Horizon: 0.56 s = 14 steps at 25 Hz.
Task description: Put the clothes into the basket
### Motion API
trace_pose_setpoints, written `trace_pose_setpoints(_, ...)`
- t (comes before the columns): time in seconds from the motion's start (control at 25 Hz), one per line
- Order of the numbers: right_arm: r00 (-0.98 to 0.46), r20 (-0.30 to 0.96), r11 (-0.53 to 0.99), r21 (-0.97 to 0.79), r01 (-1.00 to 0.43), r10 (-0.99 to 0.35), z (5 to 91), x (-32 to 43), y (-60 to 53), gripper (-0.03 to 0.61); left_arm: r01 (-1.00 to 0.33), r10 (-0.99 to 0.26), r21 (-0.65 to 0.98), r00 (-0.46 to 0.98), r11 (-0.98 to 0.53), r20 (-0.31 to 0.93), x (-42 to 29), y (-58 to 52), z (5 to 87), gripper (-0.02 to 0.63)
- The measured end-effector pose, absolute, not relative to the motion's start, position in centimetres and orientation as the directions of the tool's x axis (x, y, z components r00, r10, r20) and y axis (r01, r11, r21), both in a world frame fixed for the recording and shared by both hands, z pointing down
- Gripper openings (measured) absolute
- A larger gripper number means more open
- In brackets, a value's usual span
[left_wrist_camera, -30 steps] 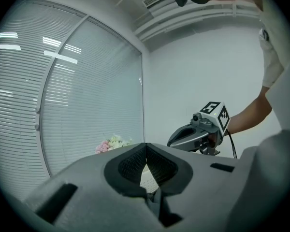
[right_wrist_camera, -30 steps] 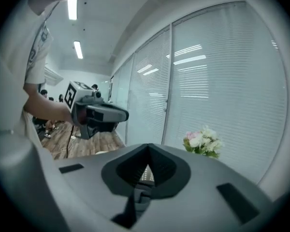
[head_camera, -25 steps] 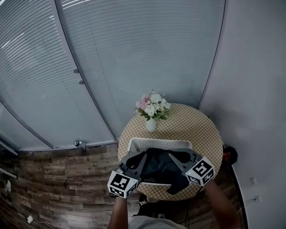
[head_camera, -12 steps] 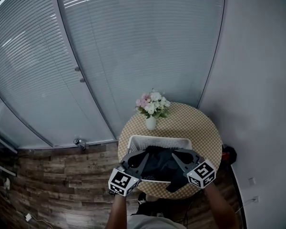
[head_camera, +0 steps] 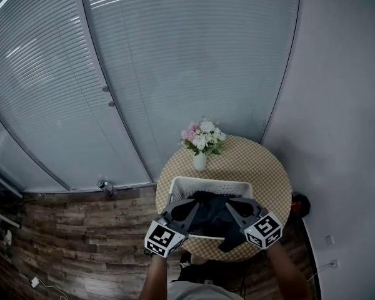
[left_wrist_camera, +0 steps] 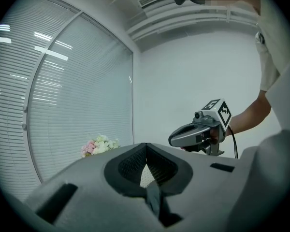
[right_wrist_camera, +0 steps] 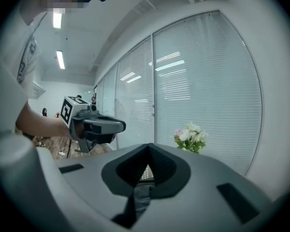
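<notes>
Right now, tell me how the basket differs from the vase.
The basket is wide, low and rectangular; the vase is small, narrow and rounded. The basket sits at the table's near side, the vase toward its far edge. A dark garment hangs over the basket; the vase holds pink and white flowers. Both are white.

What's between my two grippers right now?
The dark garment spans the gap, pinched by the left gripper and the right gripper, over the white basket. The head view shows it.
</notes>
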State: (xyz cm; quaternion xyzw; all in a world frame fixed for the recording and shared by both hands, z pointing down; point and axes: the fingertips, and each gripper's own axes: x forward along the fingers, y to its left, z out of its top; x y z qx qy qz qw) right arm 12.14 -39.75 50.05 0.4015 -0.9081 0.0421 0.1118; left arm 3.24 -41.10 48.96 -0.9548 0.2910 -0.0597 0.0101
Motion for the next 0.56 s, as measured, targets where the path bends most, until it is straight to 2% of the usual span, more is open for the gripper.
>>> trace_pose_setpoints(0.32, -0.652, 0.233, 0.672, 0.01, -0.741, -0.722, 50.0, 12.1, -39.5, 0.02, -0.559, -0.56, -0.044, 0.821, -0.828, 0.109, 3.3, -40.9, 49.1, 0.014)
trace_pose_setpoints(0.56, -0.655, 0.242, 0.677, 0.011, -0.736, -0.716, 50.5, 11.9, -38.8, 0.02, -0.58, -0.577, 0.035, 0.813, -0.814, 0.075, 4.3, -40.5, 48.9, 0.014)
